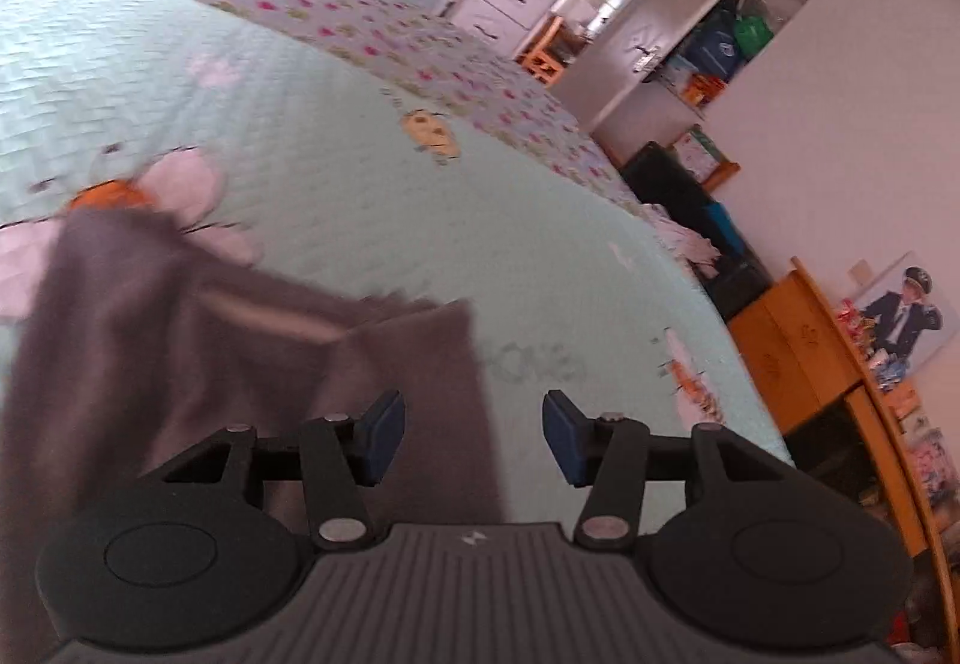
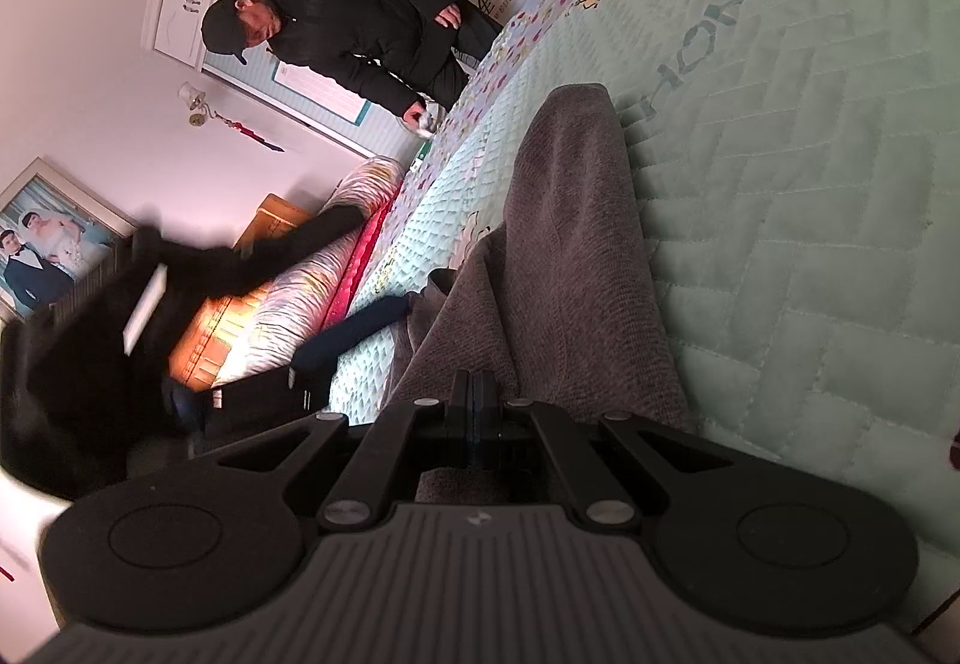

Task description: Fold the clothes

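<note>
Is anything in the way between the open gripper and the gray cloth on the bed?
Nothing visible is. The left gripper hangs open right above the gray cloth, with only air between its pads and the fabric. The cloth lies on the green quilt, and the right gripper is shut at its other end.

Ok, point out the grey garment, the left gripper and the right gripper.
grey garment [image 2: 570, 256]: right wrist view, middle of fabric.
left gripper [image 1: 474, 436]: left wrist view, between fingertips.
right gripper [image 2: 474, 394]: right wrist view, at closed fingertips.

Fuzzy grey cloth garment [image 2: 564, 256], quilted bedspread [image 2: 810, 184]
</note>
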`<state>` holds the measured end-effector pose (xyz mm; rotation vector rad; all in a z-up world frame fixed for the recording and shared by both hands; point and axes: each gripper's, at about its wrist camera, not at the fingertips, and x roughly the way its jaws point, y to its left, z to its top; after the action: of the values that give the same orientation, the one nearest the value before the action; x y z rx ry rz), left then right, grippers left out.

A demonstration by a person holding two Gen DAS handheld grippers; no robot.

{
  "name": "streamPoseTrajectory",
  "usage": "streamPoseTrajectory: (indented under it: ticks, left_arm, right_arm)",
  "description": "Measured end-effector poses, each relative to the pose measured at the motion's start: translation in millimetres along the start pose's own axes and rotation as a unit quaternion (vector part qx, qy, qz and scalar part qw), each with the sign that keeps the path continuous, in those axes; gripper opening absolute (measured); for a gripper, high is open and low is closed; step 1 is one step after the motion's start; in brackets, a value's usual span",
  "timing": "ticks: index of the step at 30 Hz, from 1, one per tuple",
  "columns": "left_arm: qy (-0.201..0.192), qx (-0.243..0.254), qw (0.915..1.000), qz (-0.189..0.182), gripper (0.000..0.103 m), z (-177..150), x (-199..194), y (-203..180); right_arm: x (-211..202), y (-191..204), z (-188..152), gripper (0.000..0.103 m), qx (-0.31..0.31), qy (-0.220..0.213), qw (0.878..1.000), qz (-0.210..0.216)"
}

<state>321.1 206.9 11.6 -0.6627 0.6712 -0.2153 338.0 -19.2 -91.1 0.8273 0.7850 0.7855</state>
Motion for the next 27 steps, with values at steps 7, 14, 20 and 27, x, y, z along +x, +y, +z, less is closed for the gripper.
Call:
streamPoseTrajectory:
  ticks: [7, 14, 20, 27]
  left_arm:
    - [0.044, -0.072, 0.9960, 0.029, 0.028, 25.2, 82.4, 46.8]
    - [0.019, -0.098, 0.9943, 0.037, 0.003, 19.9, 80.3, 72.8]
    - [-0.003, -0.049, 0.9988, 0.001, 0.040, 26.6, 68.0, 31.4]
    - [0.044, -0.061, 0.9956, 0.056, 0.010, 28.4, 117.2, 59.3]
  right_arm:
    - [0.8, -0.1, 0.4, 0.000, -0.002, 0.001, 1.000, 0.001]
    - [1.3, -2.6, 0.7, 0.000, 0.003, 0.003, 1.000, 0.007]
    - [1.2, -5.6, 2.6, 0.000, 0.005, 0.002, 1.000, 0.008]
    - [-0.2, -5.1, 0.1, 0.000, 0.012, 0.003, 1.000, 0.012]
